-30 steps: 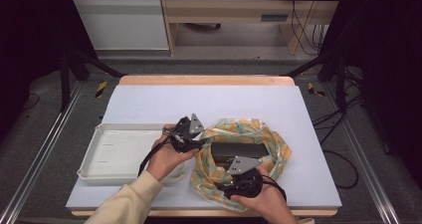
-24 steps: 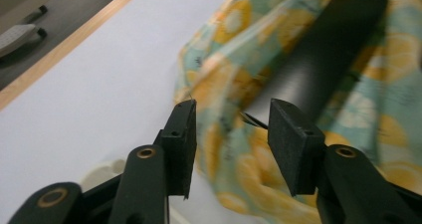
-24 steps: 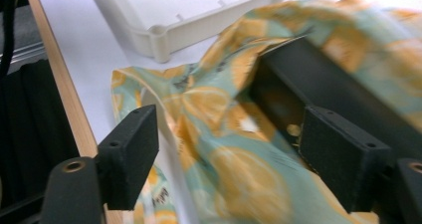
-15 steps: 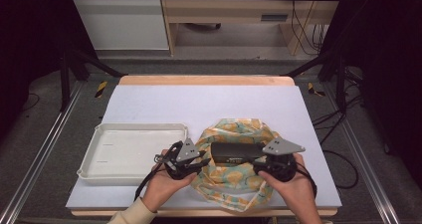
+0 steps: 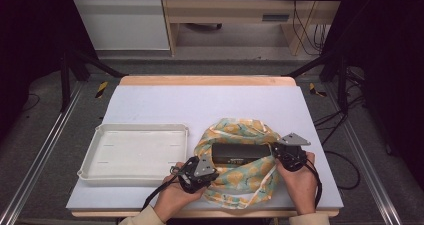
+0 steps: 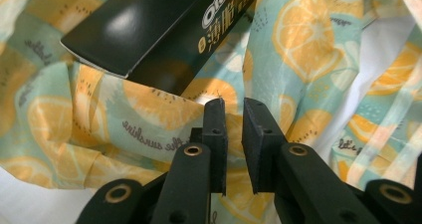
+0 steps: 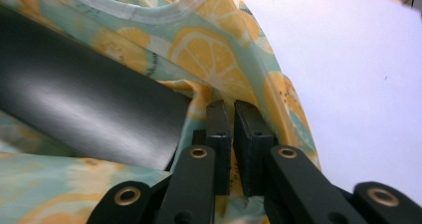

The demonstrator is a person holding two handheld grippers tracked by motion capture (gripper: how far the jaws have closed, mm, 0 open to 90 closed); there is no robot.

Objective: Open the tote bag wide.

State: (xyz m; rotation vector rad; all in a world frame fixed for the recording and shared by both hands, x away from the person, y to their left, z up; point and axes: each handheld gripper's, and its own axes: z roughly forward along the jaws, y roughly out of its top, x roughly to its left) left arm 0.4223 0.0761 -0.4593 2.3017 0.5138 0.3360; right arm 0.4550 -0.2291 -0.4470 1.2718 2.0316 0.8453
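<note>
A teal cloth bag (image 5: 240, 179) printed with orange slices lies near the table's front edge, right of centre. Its mouth is spread and a black Oreo box (image 5: 240, 154) lies inside. My left gripper (image 5: 211, 171) is at the bag's left edge and my right gripper (image 5: 275, 151) at its right edge. In the left gripper view the jaws (image 6: 234, 109) stand almost together with the bag's cloth (image 6: 298, 35) pinched between them, just below the box (image 6: 149, 25). In the right gripper view the jaws (image 7: 231, 109) are shut on the bag's rim (image 7: 214, 40) beside the box's end (image 7: 84, 109).
An empty white tray (image 5: 135, 127) sits left of the bag, close to my left gripper. The pale table top (image 5: 210, 102) stretches bare behind the bag. Cables trail from both grippers over the front edge.
Both grippers have moved apart to the bag's left and right sides. The bag has come nearer the front edge, and its mouth now gapes around the box.
</note>
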